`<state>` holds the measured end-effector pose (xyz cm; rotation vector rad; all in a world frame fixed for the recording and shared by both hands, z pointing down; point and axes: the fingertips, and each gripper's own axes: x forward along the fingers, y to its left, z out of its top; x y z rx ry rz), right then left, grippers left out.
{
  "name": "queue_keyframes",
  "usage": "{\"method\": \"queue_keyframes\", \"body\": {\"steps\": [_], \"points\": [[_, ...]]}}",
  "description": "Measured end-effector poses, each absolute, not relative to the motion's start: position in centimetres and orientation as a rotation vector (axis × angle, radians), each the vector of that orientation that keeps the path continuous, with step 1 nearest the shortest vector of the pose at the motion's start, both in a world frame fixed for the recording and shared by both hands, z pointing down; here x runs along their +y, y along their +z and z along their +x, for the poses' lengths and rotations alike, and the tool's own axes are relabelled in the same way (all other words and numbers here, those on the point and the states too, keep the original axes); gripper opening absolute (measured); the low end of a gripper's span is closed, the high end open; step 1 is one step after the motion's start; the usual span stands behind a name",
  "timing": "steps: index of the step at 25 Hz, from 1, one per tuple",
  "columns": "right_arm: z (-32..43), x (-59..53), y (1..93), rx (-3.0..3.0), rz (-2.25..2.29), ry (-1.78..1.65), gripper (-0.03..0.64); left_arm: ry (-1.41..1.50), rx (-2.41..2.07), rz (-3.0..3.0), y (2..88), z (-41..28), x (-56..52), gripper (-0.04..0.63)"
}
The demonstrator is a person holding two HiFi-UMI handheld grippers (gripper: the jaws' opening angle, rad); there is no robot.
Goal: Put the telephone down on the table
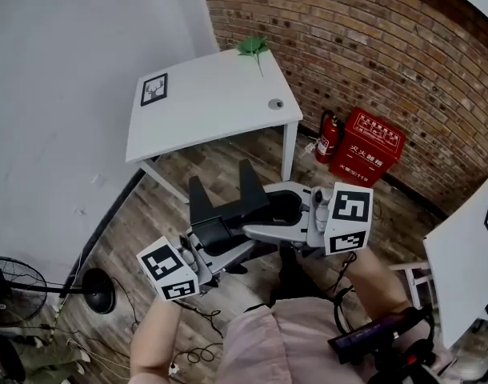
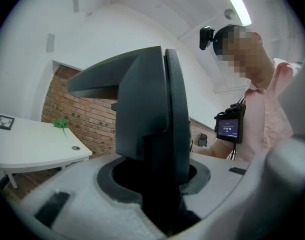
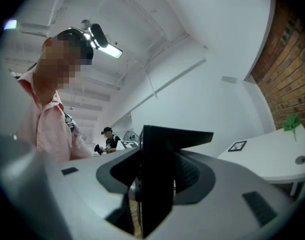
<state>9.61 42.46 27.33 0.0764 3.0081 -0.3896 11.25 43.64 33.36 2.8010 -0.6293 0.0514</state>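
I hold a black telephone (image 1: 222, 214) in the air between both grippers, over the wooden floor and short of the white table (image 1: 212, 106). My left gripper (image 1: 210, 245) grips its near left side, and my right gripper (image 1: 266, 221) grips its right side. In the left gripper view the phone's dark body (image 2: 150, 109) stands upright in the grey jaws of the left gripper (image 2: 157, 186). In the right gripper view the dark body (image 3: 157, 169) sits likewise in the right gripper (image 3: 152, 194). Both point about level. The table (image 2: 32, 146) lies ahead.
On the table lie a framed marker card (image 1: 154, 89), a green paper shape (image 1: 253, 46) and a small round disc (image 1: 275, 103). A fire extinguisher (image 1: 328, 134) and red box (image 1: 369, 146) stand by the brick wall. A fan (image 1: 12, 288), a lamp base (image 1: 97, 290) and cables lie at left; another white table (image 1: 468, 250) at right.
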Motion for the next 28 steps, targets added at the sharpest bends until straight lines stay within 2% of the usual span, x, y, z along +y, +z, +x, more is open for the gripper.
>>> {"method": "queue_keyframes", "body": {"steps": [19,28], "points": [[7.0,19.8,29.5,3.01,0.101,-0.519,0.195,0.066,-0.666,2.704,35.5,8.8,21.4,0.166],[6.5,14.6,28.8,3.019,0.179,-0.492,0.195,0.061,-0.741,2.71,34.8,8.3,16.0,0.166]]}}
